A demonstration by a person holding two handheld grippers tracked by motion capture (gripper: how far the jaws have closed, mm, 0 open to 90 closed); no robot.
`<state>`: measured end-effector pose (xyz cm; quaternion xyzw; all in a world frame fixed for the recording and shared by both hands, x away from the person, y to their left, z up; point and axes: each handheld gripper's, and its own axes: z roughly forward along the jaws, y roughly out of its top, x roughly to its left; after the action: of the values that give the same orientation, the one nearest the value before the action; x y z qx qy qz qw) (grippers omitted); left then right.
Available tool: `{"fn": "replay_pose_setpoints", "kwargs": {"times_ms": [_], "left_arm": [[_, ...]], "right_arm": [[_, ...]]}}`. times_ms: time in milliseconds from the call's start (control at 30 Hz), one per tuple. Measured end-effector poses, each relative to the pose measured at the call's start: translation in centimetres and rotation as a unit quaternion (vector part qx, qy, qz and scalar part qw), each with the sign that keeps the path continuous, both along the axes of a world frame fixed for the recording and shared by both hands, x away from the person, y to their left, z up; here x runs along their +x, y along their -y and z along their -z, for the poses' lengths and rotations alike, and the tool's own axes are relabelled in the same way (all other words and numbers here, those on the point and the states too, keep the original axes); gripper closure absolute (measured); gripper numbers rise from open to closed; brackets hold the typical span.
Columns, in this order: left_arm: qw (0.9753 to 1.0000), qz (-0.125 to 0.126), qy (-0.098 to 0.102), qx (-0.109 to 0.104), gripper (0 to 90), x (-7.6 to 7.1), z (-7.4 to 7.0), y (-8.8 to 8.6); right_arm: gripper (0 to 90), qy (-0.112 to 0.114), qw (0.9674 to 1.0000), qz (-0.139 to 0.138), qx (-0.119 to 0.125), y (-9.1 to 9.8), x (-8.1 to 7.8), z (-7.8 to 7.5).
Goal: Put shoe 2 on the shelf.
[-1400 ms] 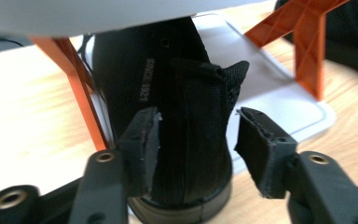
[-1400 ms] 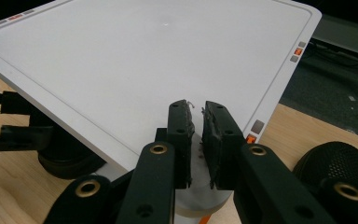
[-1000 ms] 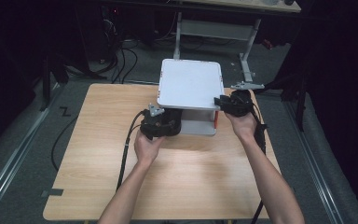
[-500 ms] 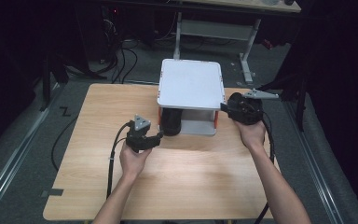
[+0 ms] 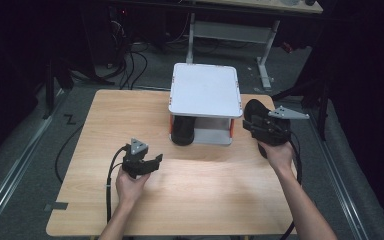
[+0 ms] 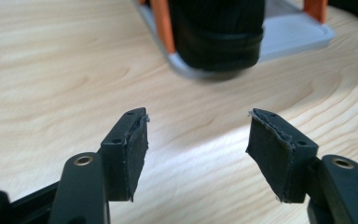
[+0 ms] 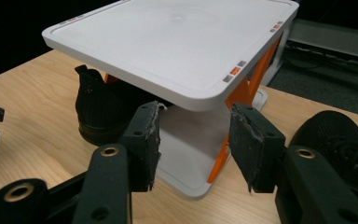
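Hiding under rack's (image 5: 205, 90) white top (image 7: 168, 42) — black shoe (image 5: 182, 132), toe cut off.

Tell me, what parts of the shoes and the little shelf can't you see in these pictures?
- Shoe under the shelf: in the high view the shelf's white top hides all but its rear end.
- Same shoe: the left gripper view's top edge cuts it off.
- Second shoe: the right claw and the right edge hide most of it.
- Second shoe: black against the black gripper in the high view.
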<state>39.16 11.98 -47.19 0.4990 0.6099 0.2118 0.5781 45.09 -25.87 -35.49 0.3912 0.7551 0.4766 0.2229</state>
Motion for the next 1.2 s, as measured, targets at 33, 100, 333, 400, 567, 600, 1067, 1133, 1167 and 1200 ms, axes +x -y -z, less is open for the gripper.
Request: {"fn": "replay_pose_setpoints", "kwargs": {"times_ms": [33,100,333,400,567,600,1067,1133,1167,1200], "left_arm": [[1.0000,-0.002,-0.004,0.000,37.9,-0.1,0.2,-0.2],[1.0000,-0.007,-0.006,0.003,37.7,-0.3,0.6,-0.6],[0.9995,-0.021,-0.023,0.008,37.3,-0.7,2.2,-1.4],[0.9993,-0.025,-0.025,0.009,37.1,-0.8,2.6,-1.5],[0.9990,-0.032,-0.028,0.015,36.9,-0.9,3.2,-1.7],[0.9989,-0.035,-0.029,0.014,36.9,-0.9,3.3,-1.8],[0.9973,-0.040,-0.031,0.053,34.9,-1.0,4.4,-1.2],[0.9969,-0.039,-0.031,0.061,33.6,-1.0,4.5,-1.1],[0.9969,-0.039,-0.031,0.061,33.0,-1.0,4.5,-1.1],[0.9970,-0.039,-0.031,0.060,33.0,-1.0,4.5,-1.1]], "right_arm": [[52.7,0.003,1.0000,0.001,0.000,0.1,-0.2,0.1],[52.1,0.006,1.0000,0.005,0.002,0.5,-0.9,0.4],[51.8,0.012,0.9997,0.017,-0.011,1.9,-3.1,1.9],[51.8,0.012,0.9996,0.023,-0.013,2.2,-3.6,2.3],[51.5,0.010,0.9994,0.030,-0.016,2.8,-4.4,3.0],[51.4,0.011,0.9993,0.031,-0.018,3.0,-4.6,3.2],[50.4,-0.013,0.9966,0.080,-0.019,6.0,-6.1,7.0],[50.1,-0.014,0.9959,0.087,-0.020,6.2,-6.2,7.4],[50.1,-0.014,0.9959,0.087,-0.020,6.2,-6.2,7.4],[49.9,-0.014,0.9956,0.089,-0.022,6.4,-6.2,7.6]]}}
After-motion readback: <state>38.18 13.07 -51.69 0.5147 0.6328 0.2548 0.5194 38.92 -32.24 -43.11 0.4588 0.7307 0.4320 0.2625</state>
